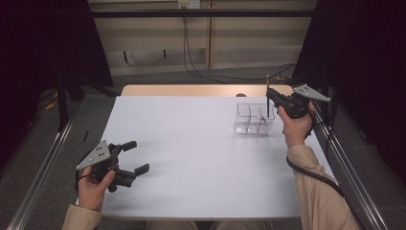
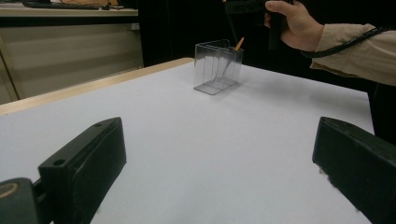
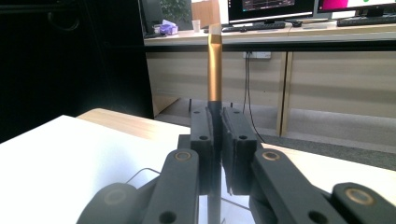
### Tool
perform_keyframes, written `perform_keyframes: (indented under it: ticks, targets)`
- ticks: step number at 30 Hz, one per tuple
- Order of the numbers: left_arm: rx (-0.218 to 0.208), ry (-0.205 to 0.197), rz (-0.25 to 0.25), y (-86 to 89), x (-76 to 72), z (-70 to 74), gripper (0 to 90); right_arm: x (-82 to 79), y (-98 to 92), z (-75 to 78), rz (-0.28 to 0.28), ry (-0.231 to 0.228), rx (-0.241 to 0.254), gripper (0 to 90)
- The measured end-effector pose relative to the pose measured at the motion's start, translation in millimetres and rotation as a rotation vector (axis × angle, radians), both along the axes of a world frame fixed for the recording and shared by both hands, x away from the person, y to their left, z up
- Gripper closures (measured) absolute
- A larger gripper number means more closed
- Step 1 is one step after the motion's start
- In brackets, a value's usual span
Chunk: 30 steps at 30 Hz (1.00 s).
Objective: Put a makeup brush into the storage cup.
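At the near left of the white table [image 1: 191,158], the left gripper [image 1: 130,157] sits in the person's left hand [image 1: 92,188], low over the tabletop. Its two black jaws stand wide apart with nothing between them; in the left gripper view they frame bare white tabletop at either bottom corner.

Further right, toward the far right part of the table, stands a clear plastic box [image 1: 253,119] with thin inner walls that split it into compartments. In the left gripper view the same box [image 2: 217,66] shows upright, with an orange-tipped stick leaning out of its top.

Right of the box, the right gripper [image 1: 271,97] is held in the person's right hand [image 1: 295,125], raised just above the box's far right corner. Its jaws are clamped together on a thin brush [image 1: 267,98], which stands upright, its lower end reaching down into the box; which compartment cannot be told. In the right gripper view the brush [image 3: 214,70] rises straight up from between the closed jaws, gold-coloured along its shaft with a pale top end.
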<state>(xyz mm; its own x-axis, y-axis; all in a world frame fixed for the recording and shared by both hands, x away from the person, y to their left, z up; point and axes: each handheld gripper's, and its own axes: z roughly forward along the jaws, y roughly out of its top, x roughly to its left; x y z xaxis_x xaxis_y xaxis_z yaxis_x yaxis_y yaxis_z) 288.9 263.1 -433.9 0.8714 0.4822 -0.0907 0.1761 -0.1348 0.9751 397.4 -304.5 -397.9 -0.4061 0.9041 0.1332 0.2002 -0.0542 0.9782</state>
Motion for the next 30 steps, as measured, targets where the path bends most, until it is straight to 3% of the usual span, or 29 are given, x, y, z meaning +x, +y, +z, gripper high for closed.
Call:
perform_keyframes:
  ticks: [30]
  targets:
    - [0.005, 0.005, -0.009, -3.6, 0.5, -1.3, 2.7, -4.8, -4.9, -7.3, -0.002, 0.011, -0.009, 84.1]
